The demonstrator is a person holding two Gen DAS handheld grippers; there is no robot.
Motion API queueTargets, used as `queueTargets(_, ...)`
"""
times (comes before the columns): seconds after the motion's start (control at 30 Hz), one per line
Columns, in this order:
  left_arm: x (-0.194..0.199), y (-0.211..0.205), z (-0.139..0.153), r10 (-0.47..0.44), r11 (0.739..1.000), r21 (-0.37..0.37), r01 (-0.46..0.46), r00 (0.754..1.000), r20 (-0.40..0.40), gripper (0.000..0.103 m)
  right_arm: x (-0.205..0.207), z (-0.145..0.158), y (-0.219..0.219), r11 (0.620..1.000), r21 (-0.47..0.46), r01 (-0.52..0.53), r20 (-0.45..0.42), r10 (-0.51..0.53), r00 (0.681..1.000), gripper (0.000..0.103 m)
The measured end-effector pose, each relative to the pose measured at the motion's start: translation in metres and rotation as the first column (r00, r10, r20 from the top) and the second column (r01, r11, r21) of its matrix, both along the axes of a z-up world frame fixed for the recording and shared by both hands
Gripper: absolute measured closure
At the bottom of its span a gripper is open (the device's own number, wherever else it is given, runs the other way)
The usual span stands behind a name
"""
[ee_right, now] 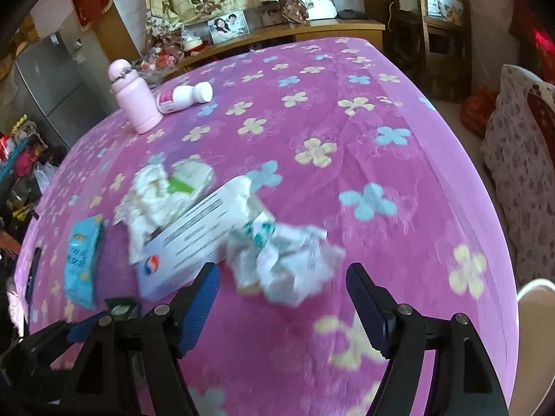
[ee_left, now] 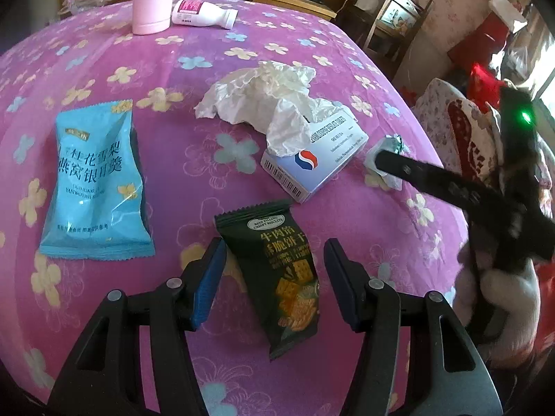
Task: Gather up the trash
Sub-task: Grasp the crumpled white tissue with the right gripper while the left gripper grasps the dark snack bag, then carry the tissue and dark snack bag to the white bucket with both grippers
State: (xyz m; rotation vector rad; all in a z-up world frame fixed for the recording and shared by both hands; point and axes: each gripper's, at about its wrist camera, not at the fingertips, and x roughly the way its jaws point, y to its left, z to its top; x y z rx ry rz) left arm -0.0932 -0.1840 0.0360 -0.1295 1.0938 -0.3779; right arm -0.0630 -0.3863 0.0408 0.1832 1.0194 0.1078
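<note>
left wrist view: the left gripper (ee_left: 274, 260) hangs with jaws partly open, straddling a dark green biscuit wrapper (ee_left: 281, 284) without pressing it. a light blue snack packet (ee_left: 93, 183) lies at nine o'clock on the pink flowered worktop (ee_left: 173, 69).

right wrist view: the right gripper (ee_right: 282, 298) has wide-open jaws, empty; a crumpled white paper wad (ee_right: 288, 263) lies at twelve o'clock, touching a white medicine box (ee_right: 194, 239).
</note>
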Motion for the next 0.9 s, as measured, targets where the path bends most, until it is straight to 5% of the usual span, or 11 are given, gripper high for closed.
queueTargets(0.07, 0.000, -0.001, 0.000, -0.004, 1.000, 0.007, 0.004, 1.000, 0.007, 0.046, 0.010, -0.005, -0.001, 1.000, 0.000, 0.002, -0.007, -0.002, 1.000, 0.030)
queueTargets(0.13, -0.001, -0.001, -0.001, -0.013, 1.000, 0.009, 0.013, 1.000, 0.013, 0.046, 0.014, -0.007, -0.002, 1.000, 0.008, 0.004, 0.001, -0.004, 1.000, 0.040)
queueTargets(0.17, -0.002, -0.001, -0.001, -0.019, 1.000, 0.009, 0.019, 1.000, 0.017, 0.047, 0.014, -0.007, -0.002, 1.000, 0.007, 0.002, 0.010, -0.002, 1.000, 0.052)
queueTargets(0.23, -0.004, -0.001, -0.001, -0.035, 0.999, 0.014, 0.035, 0.999, 0.024, 0.050, 0.013, -0.006, -0.001, 1.000, 0.013, -0.005, 0.014, 0.005, 1.000, 0.057)
queueTargets(0.3, -0.007, -0.001, -0.001, -0.048, 0.999, 0.022, 0.048, 0.999, 0.016, 0.078, 0.009, -0.005, -0.002, 0.999, 0.028, -0.018, 0.014, 0.017, 1.000, 0.066)
queueTargets(0.37, -0.009, 0.002, -0.002, -0.059, 0.998, 0.013, 0.059, 0.998, 0.003, 0.083, 0.000, -0.003, -0.002, 0.999, 0.037, -0.024, 0.019, 0.023, 1.000, 0.070)
queueTargets(0.9, -0.028, -0.011, 0.024, -0.114, 0.993, -0.008, 0.115, 0.991, 0.063, 0.092, -0.089, 0.034, -0.007, 0.997, 0.073, -0.028, 0.095, 0.021, 0.995, 0.072)
